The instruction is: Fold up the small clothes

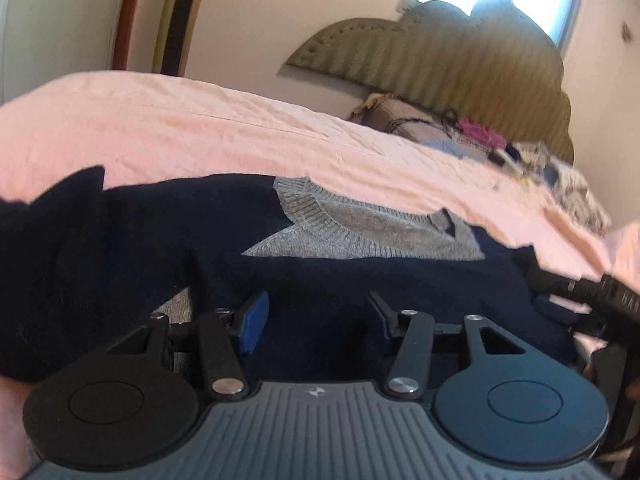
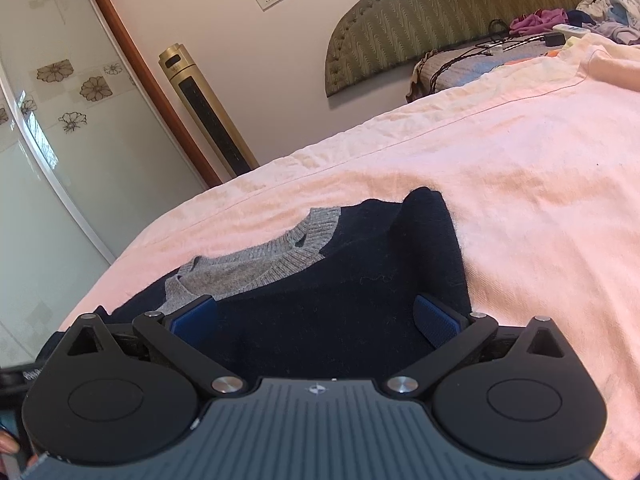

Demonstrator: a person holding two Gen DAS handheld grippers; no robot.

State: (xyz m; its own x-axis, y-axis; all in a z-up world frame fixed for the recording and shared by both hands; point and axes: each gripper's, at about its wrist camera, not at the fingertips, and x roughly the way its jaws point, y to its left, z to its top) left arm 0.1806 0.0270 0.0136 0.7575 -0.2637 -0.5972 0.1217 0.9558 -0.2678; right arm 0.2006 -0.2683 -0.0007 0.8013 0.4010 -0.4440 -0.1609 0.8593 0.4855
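your left gripper (image 1: 316, 322) has its blue pads partly apart with nothing pinched between them, hovering low over the navy sweater (image 1: 320, 280); your right gripper (image 2: 320, 322) is spread wide, also empty, over the same garment. the sweater lies on the pink bedsheet (image 2: 520, 200), grey collar (image 2: 280, 256) facing away from you, with one sleeve folded in across the body on the right-hand side of the right view.

what could go wrong, as i judge it: the knit is thick and soft, so if you close low you may catch both layers or the sheet under them, and the fold would drag askew. a one-sided lift could also pull that folded sleeve back open.

hard to make out: the hem nearest you is hidden under both gripper bodies, the left view is blurred, and the dark bunched part at its left edge (image 1: 60, 260) is cut off, so you cannot tell how that sleeve lies
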